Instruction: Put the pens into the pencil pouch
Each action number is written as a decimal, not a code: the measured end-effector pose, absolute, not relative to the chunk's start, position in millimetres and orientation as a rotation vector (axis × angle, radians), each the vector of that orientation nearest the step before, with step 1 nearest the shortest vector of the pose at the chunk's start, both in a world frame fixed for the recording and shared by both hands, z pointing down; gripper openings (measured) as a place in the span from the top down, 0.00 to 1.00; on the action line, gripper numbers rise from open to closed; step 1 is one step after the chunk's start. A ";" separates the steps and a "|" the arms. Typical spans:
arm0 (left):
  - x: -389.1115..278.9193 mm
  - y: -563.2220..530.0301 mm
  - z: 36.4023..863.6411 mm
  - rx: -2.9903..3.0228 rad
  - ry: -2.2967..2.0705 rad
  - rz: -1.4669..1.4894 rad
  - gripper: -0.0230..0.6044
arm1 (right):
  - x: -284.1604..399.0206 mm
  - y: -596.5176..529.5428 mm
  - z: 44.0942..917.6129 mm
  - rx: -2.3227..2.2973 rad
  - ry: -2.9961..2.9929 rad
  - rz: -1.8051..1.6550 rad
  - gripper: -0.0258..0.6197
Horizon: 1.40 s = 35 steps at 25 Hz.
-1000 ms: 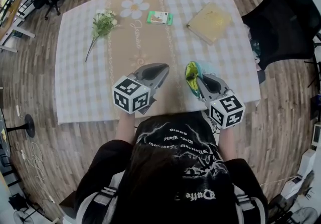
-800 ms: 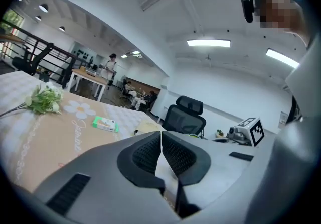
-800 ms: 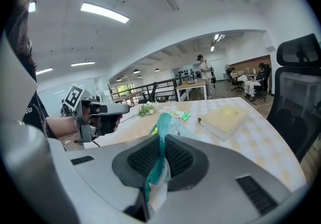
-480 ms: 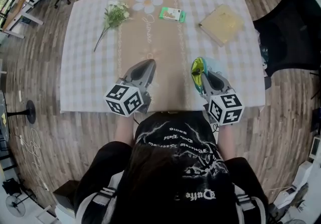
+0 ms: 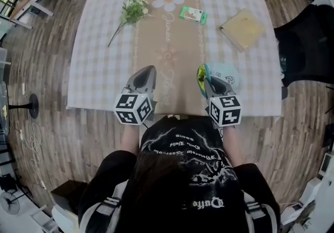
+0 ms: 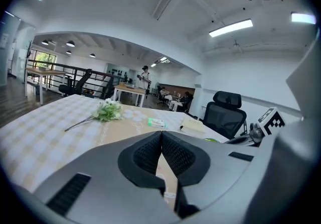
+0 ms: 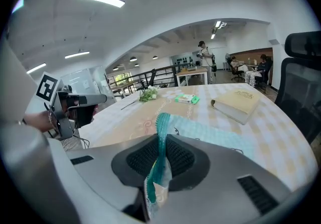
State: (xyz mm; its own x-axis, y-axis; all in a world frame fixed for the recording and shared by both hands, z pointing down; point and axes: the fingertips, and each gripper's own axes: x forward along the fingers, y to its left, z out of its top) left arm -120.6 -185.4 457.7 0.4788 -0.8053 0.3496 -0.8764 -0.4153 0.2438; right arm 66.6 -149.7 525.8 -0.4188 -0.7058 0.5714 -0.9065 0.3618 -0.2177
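Note:
A teal pencil pouch (image 5: 225,74) with a yellow-green lining lies near the table's front edge, right of centre. My right gripper (image 5: 205,81) is shut on its open rim. In the right gripper view the teal edge of the pouch (image 7: 161,132) runs up between the pads, and the jaws are opening slightly around it. My left gripper (image 5: 145,72) hovers over the beige runner near the front edge, shut with nothing in it; its pads (image 6: 173,152) meet in the left gripper view. No pens are visible in any view.
At the far side of the checked table (image 5: 99,70) lie a flower sprig (image 5: 132,10), a small green box (image 5: 192,14) and a tan book (image 5: 242,29). A black office chair (image 5: 308,38) stands at the right. The person's body is against the table's front edge.
Both grippers have shifted left across the table. The left one has swung to point more straight ahead, and the right one has sunk lower with the pouch.

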 end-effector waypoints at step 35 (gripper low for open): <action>-172.2 -142.4 462.9 2.318 -1.403 0.218 0.93 | 28.7 -139.3 524.0 1.440 -2.273 0.589 0.44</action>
State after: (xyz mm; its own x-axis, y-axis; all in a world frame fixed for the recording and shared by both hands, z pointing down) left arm -172.2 -142.4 462.9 0.4783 -0.8086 0.3427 -0.8744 -0.4022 0.2714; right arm 28.7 -139.3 524.0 -0.3996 -0.7503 0.5267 -0.9117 0.3854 -0.1425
